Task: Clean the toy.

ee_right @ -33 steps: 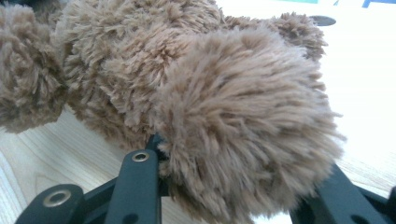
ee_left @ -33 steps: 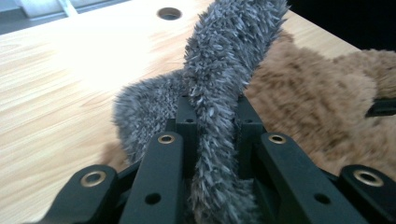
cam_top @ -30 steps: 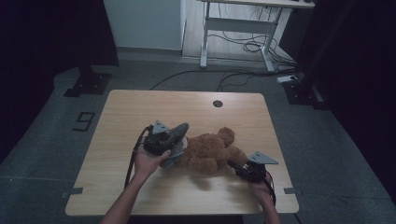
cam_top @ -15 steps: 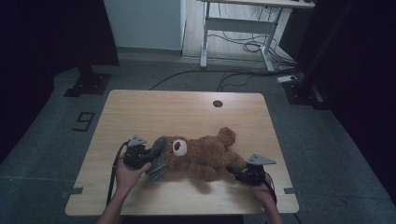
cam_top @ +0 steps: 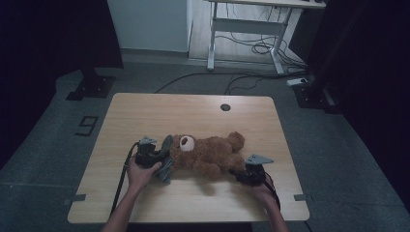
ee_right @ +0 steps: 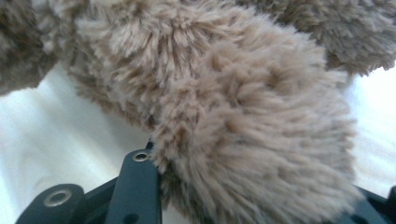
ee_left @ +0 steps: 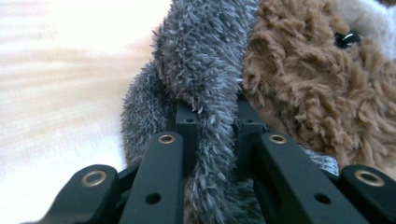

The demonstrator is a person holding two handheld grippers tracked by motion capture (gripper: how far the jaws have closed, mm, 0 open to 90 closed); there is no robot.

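**A:** So the teddy bear (cam_top: 208, 154) is flat on its back across the near half of the wooden table (cam_top: 193, 108), head toward the person's left. There's a grey fuzzy piece (cam_top: 166, 164), a scarf or hat, can't tell which, bunched right against its head.

**B:** And the claws?

**A:** Left gripper (cam_top: 153, 159) is clamped on that grey plush. In the left gripper view the grey strip (ee_left: 205, 93) runs straight up between the jaws, pinched thin, with the bear's brown face (ee_left: 317, 93) just off to the jaws' right, touching the grey. Right gripper (cam_top: 241, 175) is at the other end, closed on one of the bear's legs (ee_right: 252, 140). The fur bulges over the jaws there, so you don't see the tips, but the leg sits right between them and looks squeezed.

**B:** Which step are they on, you reckon?

**A:** Looks to me like dressing or undressing the bear: one claw anchors the body by the leg, the other works the grey piece at the head. Honestly can't say which way it's going.

**B:** Next move?

**A:** My guess: keep the leg pinned firmly while the left pulls or slides the grey fabric along the head. It's floppy stuff, so the grip has to stay tight or it slips out.
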